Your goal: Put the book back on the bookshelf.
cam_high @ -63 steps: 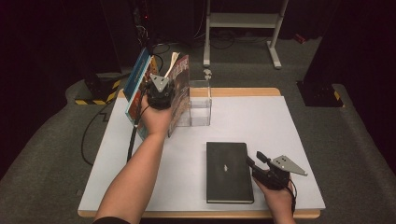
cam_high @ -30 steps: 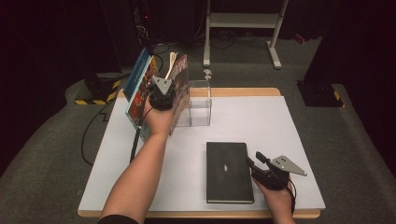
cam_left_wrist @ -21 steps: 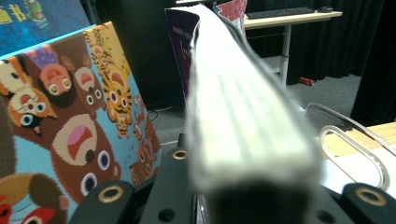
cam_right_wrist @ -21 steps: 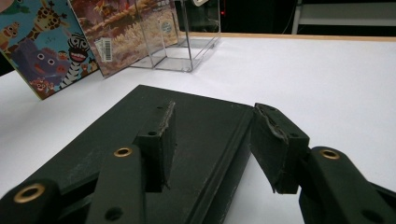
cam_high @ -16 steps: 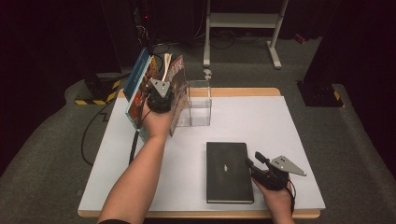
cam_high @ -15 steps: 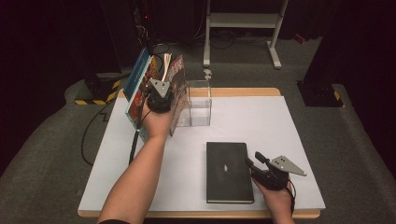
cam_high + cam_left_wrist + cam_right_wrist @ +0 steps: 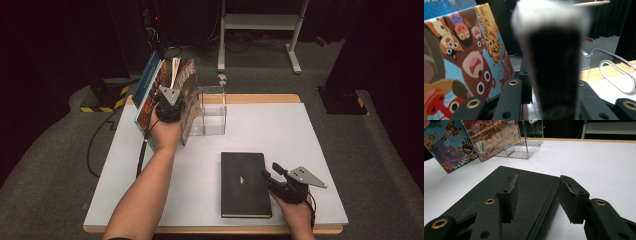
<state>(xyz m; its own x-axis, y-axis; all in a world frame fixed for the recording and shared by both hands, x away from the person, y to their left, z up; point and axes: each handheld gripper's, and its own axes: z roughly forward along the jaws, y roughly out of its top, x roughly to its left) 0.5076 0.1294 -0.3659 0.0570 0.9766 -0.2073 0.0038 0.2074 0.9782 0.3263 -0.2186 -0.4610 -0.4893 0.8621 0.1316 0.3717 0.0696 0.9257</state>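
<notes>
Clear acrylic box-shaped holder (image 7: 212, 111) at the table's far left: its right compartment holds nothing; glossy picture books (image 7: 187, 100) lean at its left end. Left gripper (image 7: 169, 102) among the books; jaws just been opening, a blurred dark spine between them, grip indistinct. Right gripper (image 7: 537, 195), jaws apart, straddles the matte black hardcover book (image 7: 245, 183) edge; that book lies flat front right.

A white counter (image 7: 310, 130) with a wooden edge stands on grey carpet (image 7: 380, 150) in a dark room, a white metal stand (image 7: 260, 22) behind it, black curtains (image 7: 621, 22) beyond
</notes>
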